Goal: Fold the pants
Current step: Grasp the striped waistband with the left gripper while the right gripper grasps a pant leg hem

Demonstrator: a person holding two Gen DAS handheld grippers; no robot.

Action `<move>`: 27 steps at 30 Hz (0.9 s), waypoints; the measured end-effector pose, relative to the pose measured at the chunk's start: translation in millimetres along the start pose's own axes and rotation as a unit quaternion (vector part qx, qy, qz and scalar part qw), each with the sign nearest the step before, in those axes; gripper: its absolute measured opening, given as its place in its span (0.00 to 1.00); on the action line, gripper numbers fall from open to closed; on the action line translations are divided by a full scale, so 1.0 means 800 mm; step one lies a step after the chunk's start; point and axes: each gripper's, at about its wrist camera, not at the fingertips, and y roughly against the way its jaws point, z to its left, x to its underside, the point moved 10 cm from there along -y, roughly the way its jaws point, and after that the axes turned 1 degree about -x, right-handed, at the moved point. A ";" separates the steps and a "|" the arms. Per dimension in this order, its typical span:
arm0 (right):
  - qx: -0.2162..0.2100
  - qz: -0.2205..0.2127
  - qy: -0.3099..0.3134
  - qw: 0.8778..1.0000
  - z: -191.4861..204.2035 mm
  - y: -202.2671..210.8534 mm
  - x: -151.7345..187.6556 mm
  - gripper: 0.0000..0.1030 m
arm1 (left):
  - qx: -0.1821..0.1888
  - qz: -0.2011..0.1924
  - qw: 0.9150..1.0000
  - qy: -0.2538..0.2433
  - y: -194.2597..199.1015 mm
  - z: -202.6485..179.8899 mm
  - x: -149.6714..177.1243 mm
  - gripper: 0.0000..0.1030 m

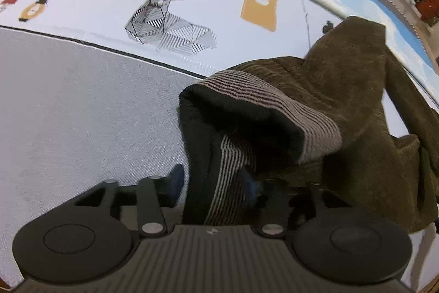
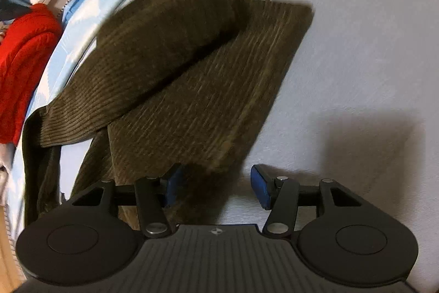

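- On the grey bed sheet (image 2: pixel 356 59) lies one pair of olive corduroy pants (image 2: pixel 192 78), both legs stacked crosswise, reaching onto the printed cover (image 1: pixel 96 4).
- One striped waistband (image 1: pixel 274 100) gapes open in the left view.
- Left gripper (image 1: pixel 212 183): two blue fingers (image 1: pixel 175 177) apart, waistband cloth between them; whether they pinch it, I cannot tell.
- Right gripper (image 2: pixel 216 183): two fingers (image 2: pixel 260 186) apart, a leg's hem edge just above the gap.
- One red knit (image 2: pixel 22 59) lies at the bed's edge.
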 end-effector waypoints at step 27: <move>0.021 -0.003 0.065 0.998 -0.117 0.139 -0.008 0.07 | -0.069 -0.075 0.994 -0.029 0.088 0.090 0.025 0.11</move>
